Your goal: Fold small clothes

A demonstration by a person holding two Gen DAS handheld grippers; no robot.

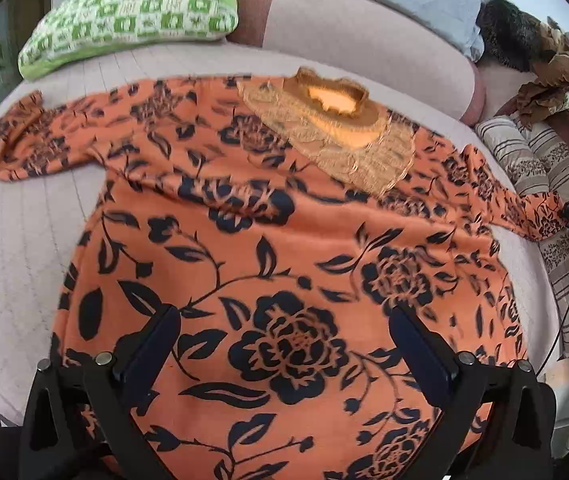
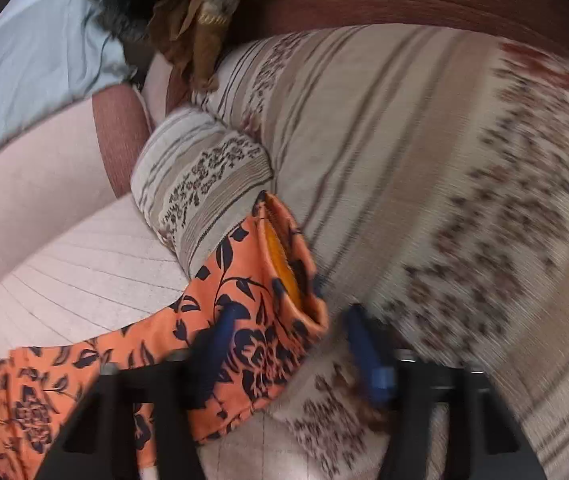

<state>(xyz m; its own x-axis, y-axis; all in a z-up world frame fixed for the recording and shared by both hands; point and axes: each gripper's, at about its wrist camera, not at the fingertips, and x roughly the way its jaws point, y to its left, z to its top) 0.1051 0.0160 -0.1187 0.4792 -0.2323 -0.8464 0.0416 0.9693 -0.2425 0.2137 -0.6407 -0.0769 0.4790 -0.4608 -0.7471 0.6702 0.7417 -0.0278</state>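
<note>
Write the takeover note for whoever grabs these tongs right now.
Left tongs: open, hovering over the lower body of the orange floral top, holding nothing.
Right tongs: open at the right sleeve cuff, which lies between the fingers; not yet clamped, view blurred.
The top lies spread flat on the pale bed cover, neckline away, both sleeves out; the right cuff rests against the striped pillow.
Done: garment laid out. Left: fold in both sleeves, then the body.

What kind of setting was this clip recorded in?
Most likely a home living room or bedroom. An orange floral top lies spread on a quilted pinkish sofa or bed surface, with a green checked pillow behind it and striped cushions alongside.
</note>
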